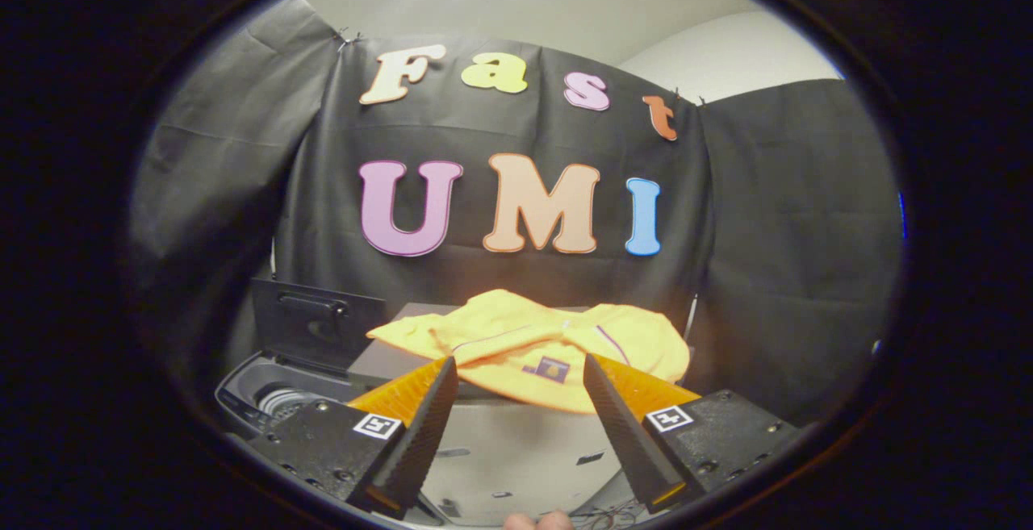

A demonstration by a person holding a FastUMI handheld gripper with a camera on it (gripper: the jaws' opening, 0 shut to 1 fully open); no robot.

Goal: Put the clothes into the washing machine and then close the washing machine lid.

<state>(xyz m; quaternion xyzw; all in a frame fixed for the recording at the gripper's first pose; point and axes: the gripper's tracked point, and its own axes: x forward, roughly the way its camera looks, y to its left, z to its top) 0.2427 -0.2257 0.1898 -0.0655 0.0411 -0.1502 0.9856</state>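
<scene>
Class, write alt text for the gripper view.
The gripper, fingers open, points at a yellow garment heaped on a raised surface just ahead. Beside it, lower down, the washing machine stands with its lid up.

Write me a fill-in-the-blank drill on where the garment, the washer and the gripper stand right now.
1. The garment lying on the grey surface is ____ in colour.
2. The gripper has its fingers ____, with nothing pressed between them.
3. The washing machine has its lid standing ____.
4. The garment lies just ____ the fingertips.

Missing words: yellow; open; open (raised); ahead of
</scene>
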